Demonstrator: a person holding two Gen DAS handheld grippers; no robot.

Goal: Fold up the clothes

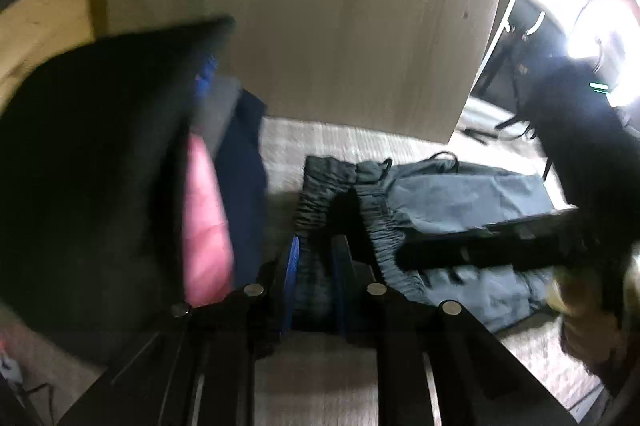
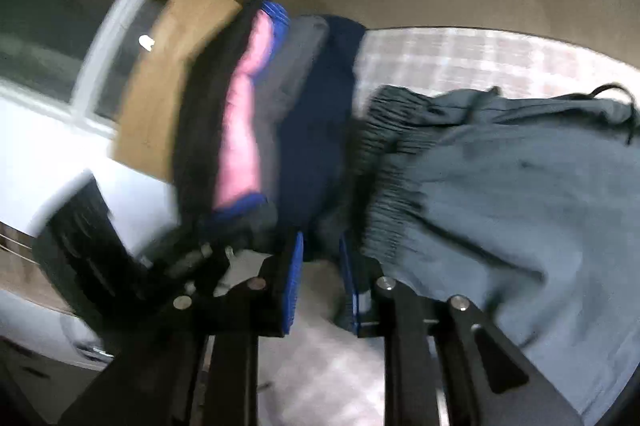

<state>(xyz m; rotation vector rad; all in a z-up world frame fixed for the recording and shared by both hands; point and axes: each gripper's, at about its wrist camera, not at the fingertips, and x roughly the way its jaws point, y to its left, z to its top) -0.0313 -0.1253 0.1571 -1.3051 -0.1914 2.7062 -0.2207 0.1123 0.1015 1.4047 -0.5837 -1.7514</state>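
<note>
My left gripper (image 1: pixel 316 266) pinches the elastic waistband of the grey shorts (image 1: pixel 452 202), its blue pads (image 1: pixel 294 266) closed on the gathered band. My right gripper (image 2: pixel 320 266) has its jaws narrowly apart beside the same waistband; dark cloth lies between them, but I cannot tell whether it grips. The shorts (image 2: pixel 500 194) lie ahead and right of both grippers on the checked bedding (image 2: pixel 460 54). A stack (image 2: pixel 280 114) of folded clothes (black, pink, grey, navy) sits just to the left. I judge the shorts light, soft and limp, apt to sag between holds; the thick ribbed waistband is the surest place to grip.
</note>
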